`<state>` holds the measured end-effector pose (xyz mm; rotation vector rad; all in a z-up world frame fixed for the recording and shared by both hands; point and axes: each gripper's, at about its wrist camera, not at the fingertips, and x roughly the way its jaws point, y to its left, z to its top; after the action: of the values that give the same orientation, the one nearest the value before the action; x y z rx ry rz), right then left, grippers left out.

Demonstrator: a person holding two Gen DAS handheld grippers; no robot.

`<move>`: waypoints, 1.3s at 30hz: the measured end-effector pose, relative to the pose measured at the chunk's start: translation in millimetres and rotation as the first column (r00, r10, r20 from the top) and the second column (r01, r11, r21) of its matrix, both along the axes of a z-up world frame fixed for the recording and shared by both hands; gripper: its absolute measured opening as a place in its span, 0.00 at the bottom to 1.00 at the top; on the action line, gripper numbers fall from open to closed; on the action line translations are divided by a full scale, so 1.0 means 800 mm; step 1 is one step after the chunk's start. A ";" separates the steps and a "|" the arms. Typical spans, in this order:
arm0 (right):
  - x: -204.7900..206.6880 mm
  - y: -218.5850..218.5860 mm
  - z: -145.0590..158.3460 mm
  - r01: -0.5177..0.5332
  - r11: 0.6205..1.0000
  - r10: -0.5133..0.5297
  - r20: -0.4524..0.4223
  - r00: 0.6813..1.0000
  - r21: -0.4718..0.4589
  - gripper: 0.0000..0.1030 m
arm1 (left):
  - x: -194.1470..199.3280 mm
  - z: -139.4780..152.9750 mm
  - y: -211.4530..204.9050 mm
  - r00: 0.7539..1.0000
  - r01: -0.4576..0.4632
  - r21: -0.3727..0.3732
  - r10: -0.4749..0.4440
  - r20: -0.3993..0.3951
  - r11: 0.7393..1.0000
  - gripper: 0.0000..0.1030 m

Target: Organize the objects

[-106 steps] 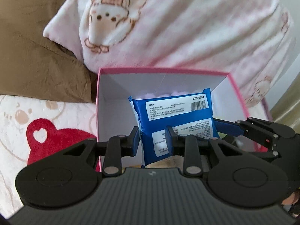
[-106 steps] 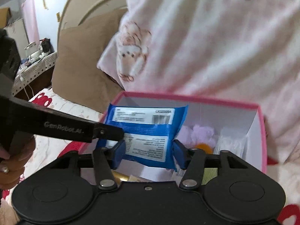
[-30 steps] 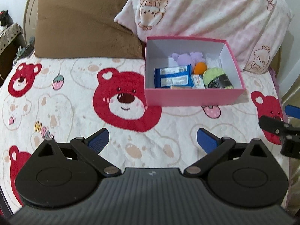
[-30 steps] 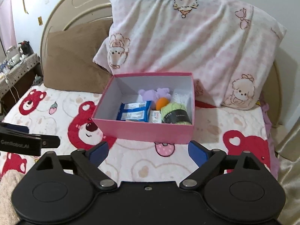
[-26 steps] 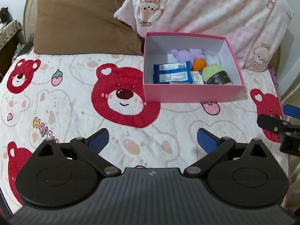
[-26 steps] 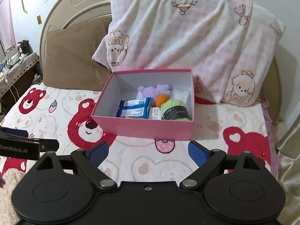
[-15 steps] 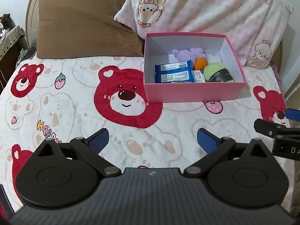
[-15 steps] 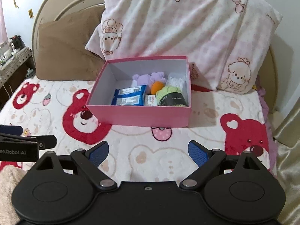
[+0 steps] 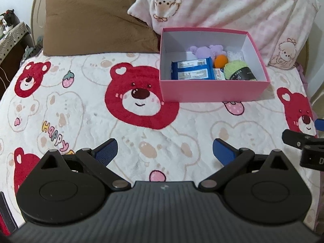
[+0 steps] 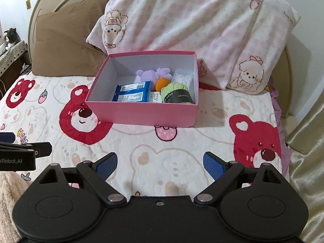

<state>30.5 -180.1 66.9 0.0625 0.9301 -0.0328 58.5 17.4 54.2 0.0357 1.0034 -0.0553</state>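
L gripper (image 9: 165, 148) + R gripper (image 10: 160, 163): jaws wide apart, holding nothing.

Box (image 9: 212, 90) on blanket (image 9: 81, 109), before pillows (image 9: 232, 6); packet (image 9: 191, 71) inside, left of yarn (image 9: 239, 73).

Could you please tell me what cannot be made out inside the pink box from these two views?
- Small white packet: both views, print too small to read.
- Blue packet: left wrist view, lower edge hidden by the pink box front wall.
- Purple plush: right wrist view, partly covered by the orange ball.
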 end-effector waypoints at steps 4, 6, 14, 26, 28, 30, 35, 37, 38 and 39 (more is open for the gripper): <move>0.001 0.003 -0.004 0.007 1.000 -0.007 -0.009 1.000 -0.019 0.91 | -0.006 0.000 -0.003 1.000 0.002 0.023 -0.002 -0.002 1.000 0.99; -0.001 0.004 -0.005 -0.001 1.000 0.001 -0.006 1.000 -0.020 0.91 | -0.008 -0.002 -0.005 1.000 0.002 0.028 -0.002 0.000 1.000 0.99; -0.002 0.001 -0.011 -0.007 1.000 0.007 -0.015 1.000 -0.015 0.91 | -0.008 -0.011 -0.014 1.000 0.014 0.038 -0.013 -0.027 0.999 0.99; -0.009 0.003 -0.012 -0.004 1.000 0.004 -0.012 1.000 -0.025 0.91 | -0.008 -0.010 -0.016 1.000 0.015 0.039 -0.014 -0.021 0.999 0.99; -0.009 0.004 -0.012 -0.002 1.000 0.002 -0.013 1.000 -0.025 0.91 | -0.008 -0.011 -0.016 1.000 0.015 0.040 -0.014 -0.024 0.999 0.99; -0.010 0.004 -0.011 -0.002 1.000 0.002 -0.011 1.000 -0.028 0.91 | -0.007 -0.012 -0.015 1.000 0.016 0.042 -0.015 -0.025 0.999 0.99; -0.011 0.006 -0.011 0.000 0.999 0.000 -0.008 1.000 -0.035 0.91 | -0.006 -0.011 -0.016 1.000 0.018 0.043 -0.017 -0.024 0.999 0.99; -0.011 0.007 -0.010 -0.001 0.999 0.001 -0.008 1.000 -0.033 0.91 | -0.007 -0.012 -0.015 1.000 0.021 0.042 -0.020 -0.020 0.999 0.99; -0.011 0.008 -0.010 -0.003 0.999 0.002 -0.007 1.000 -0.035 0.91 | -0.007 -0.012 -0.013 1.000 0.021 0.041 -0.020 -0.020 0.999 0.99; -0.011 0.009 -0.008 -0.004 0.999 0.003 -0.006 1.000 -0.037 0.91 | -0.007 -0.012 -0.012 1.000 0.021 0.040 -0.021 -0.019 0.999 0.99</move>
<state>21.3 -173.1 60.2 0.0267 0.9356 -0.0468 52.8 7.6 44.5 0.0829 1.0227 -0.0546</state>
